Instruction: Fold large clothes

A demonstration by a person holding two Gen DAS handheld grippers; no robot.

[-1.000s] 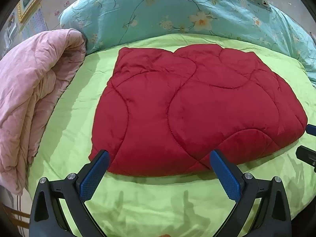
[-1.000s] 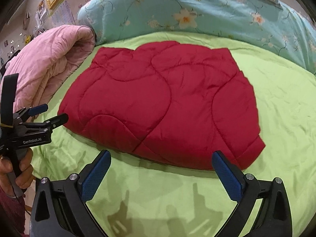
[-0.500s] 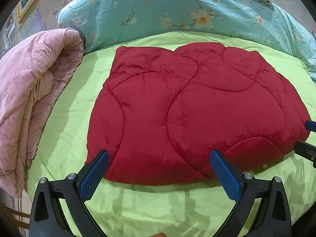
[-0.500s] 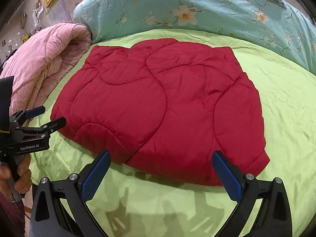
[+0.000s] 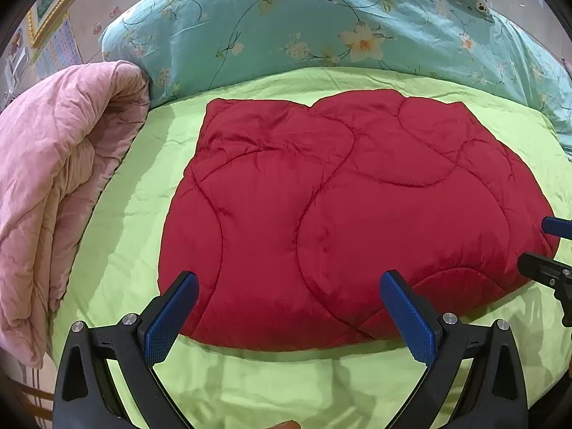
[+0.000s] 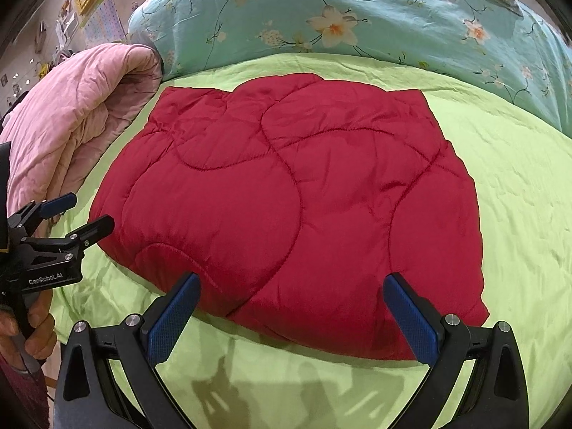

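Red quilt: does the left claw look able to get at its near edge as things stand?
Probably yes. The left claw is open and faces the red quilt, whose near edge lies bare on the green sheet; nothing sits between them.

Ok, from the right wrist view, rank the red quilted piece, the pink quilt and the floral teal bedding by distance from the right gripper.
1. Red quilted piece, straight ahead of the right gripper.
2. Pink quilt, off to the left.
3. Floral teal bedding, along the far side.

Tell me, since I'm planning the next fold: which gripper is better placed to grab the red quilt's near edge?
Neither clearly. The left gripper and right gripper both hang open over the red quilt near edge; each suits its own corner.
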